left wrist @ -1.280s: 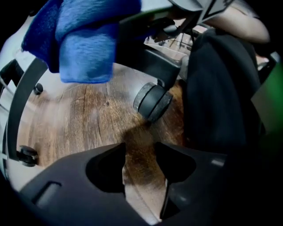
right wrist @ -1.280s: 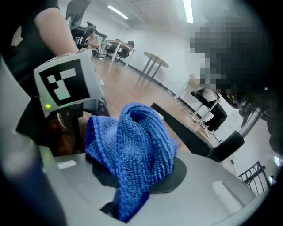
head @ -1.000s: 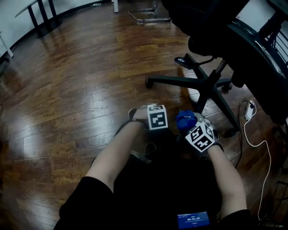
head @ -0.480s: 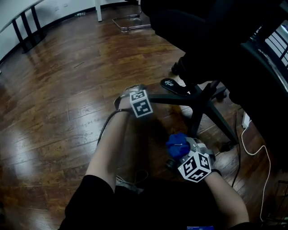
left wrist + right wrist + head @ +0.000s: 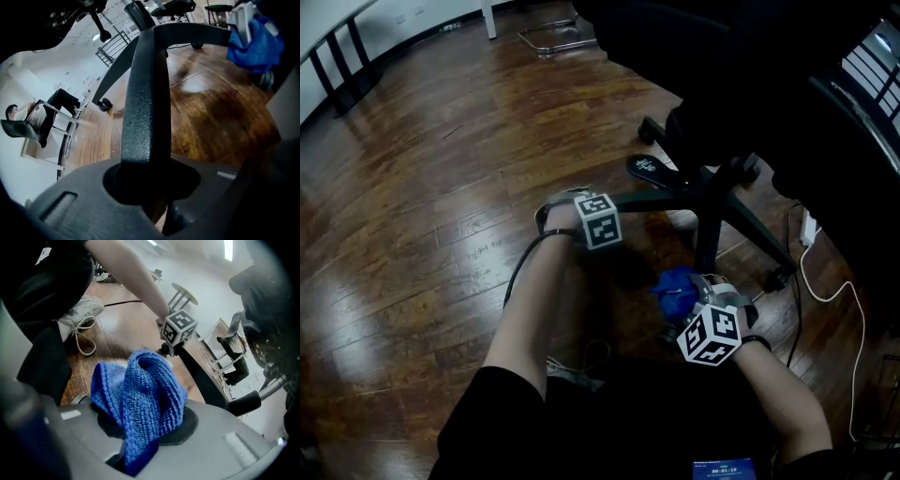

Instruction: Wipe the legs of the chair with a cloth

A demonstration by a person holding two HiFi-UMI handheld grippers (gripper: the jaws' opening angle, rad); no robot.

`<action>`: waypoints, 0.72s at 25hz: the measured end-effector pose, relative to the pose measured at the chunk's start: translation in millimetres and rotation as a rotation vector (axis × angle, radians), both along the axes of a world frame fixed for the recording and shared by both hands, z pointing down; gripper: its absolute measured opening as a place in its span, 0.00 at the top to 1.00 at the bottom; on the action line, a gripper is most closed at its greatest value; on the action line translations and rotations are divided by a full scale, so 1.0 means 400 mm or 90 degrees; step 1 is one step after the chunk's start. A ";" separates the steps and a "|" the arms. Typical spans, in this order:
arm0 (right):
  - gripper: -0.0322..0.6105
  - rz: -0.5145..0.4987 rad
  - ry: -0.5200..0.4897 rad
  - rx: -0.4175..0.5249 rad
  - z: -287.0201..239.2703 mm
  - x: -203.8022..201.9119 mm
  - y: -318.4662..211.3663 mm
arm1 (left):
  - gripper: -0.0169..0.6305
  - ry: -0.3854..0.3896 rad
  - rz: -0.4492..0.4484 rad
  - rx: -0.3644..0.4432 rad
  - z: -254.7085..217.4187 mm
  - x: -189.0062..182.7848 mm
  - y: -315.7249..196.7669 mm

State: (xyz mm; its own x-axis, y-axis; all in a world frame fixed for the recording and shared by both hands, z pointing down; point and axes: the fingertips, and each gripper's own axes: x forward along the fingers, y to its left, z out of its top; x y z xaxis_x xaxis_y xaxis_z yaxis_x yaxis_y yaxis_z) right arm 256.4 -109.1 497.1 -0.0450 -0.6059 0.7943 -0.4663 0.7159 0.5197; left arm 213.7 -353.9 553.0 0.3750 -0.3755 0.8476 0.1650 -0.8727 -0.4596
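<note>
Steadying the chair leg w/ the left gripper: its jaws have just been closing & are pinching the black spoke between them. Right gripper is clamping the bunched blue cloth near the chair base. Wiping prob. not started. Next: bringing the cloth onto that leg & rubbing along it.
</note>
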 end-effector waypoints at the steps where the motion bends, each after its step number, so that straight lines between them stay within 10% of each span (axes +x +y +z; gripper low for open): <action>1: 0.79 -0.005 0.017 -0.010 0.006 0.014 0.008 | 0.85 0.003 -0.015 -0.009 0.001 -0.011 0.023; 11: 0.79 -0.059 0.075 -0.066 0.030 0.124 0.126 | 0.88 0.020 -0.097 -0.085 0.018 -0.092 0.272; 18: 0.79 -0.148 0.206 -0.233 0.092 0.097 0.290 | 0.88 0.044 -0.118 -0.152 0.019 -0.136 0.334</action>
